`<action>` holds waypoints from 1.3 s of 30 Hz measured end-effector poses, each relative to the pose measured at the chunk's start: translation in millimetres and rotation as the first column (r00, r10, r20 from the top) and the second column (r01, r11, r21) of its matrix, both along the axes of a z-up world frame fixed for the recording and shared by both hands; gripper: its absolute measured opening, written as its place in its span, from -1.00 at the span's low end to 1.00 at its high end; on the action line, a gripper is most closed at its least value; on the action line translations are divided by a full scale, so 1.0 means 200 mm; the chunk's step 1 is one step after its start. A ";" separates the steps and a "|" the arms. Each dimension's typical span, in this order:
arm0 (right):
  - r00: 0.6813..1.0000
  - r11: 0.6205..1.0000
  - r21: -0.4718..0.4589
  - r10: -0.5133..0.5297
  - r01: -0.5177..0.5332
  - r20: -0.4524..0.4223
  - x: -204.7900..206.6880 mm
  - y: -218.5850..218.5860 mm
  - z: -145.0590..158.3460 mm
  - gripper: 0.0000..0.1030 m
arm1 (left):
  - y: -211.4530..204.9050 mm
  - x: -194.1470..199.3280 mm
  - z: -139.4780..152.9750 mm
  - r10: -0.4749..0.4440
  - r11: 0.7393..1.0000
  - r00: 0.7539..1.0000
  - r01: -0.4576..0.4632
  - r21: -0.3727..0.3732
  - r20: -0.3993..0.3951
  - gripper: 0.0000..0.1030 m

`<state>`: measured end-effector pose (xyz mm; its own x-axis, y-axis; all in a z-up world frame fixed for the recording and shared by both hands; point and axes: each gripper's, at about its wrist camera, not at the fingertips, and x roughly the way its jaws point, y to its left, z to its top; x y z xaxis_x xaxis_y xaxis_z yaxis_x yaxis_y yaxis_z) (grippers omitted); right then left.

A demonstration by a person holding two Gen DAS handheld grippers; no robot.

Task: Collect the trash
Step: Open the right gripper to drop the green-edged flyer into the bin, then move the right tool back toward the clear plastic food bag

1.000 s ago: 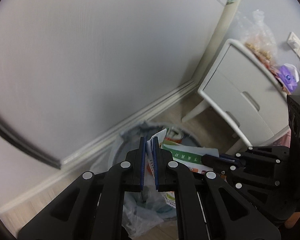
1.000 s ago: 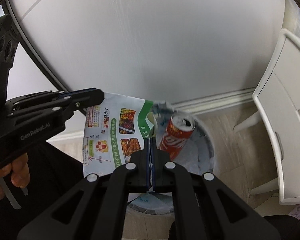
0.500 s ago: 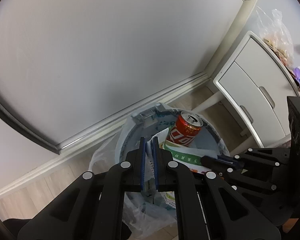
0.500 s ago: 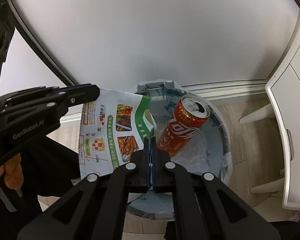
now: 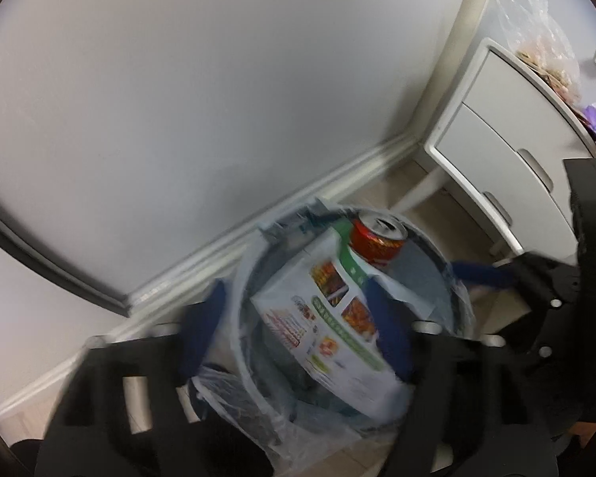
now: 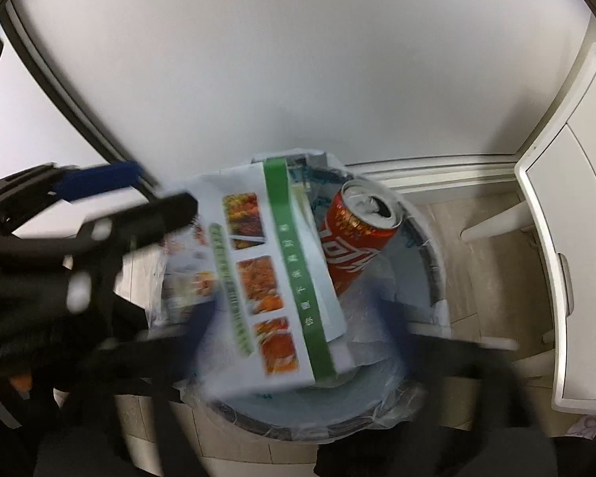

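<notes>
Your left gripper (image 5: 294, 342) and right gripper (image 6: 298, 342): jaws spread wide, gripping nothing, over round plastic-lined bin (image 6: 433, 262). Glossy printed leaflet (image 6: 270, 278) inside; red aluminium can (image 6: 353, 246) at its 2 o'clock.

White nightstand (image 5: 508, 167) stands beside grey wall (image 5: 218, 79).

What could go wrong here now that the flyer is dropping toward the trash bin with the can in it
1. The flyer lies flat across the bin mouth rather than edge-down, so it may bridge the rim or slide off onto the floor.
2. It leans on the upright red can, which could prop it up.
3. Both the left gripper and right gripper are open close to the flyer and could snag the liner.
</notes>
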<state>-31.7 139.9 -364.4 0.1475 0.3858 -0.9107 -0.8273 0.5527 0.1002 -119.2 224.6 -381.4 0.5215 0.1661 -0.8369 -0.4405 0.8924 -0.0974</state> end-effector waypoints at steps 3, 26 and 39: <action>1.000 1.000 0.004 -0.006 0.006 0.026 0.00 -0.01 0.02 0.87 | 0.01 0.00 0.00 0.016 1.000 1.000 -0.016 0.010 0.000 0.72; 0.986 0.998 0.014 -0.067 0.065 0.155 0.02 -0.10 0.12 0.87 | 0.00 -0.02 0.04 0.027 0.997 1.000 -0.026 0.067 -0.001 0.89; 0.958 0.983 0.121 -0.166 0.141 0.236 0.05 -0.20 0.38 0.87 | -0.04 -0.02 0.36 -0.012 0.996 0.993 0.002 0.088 0.116 0.89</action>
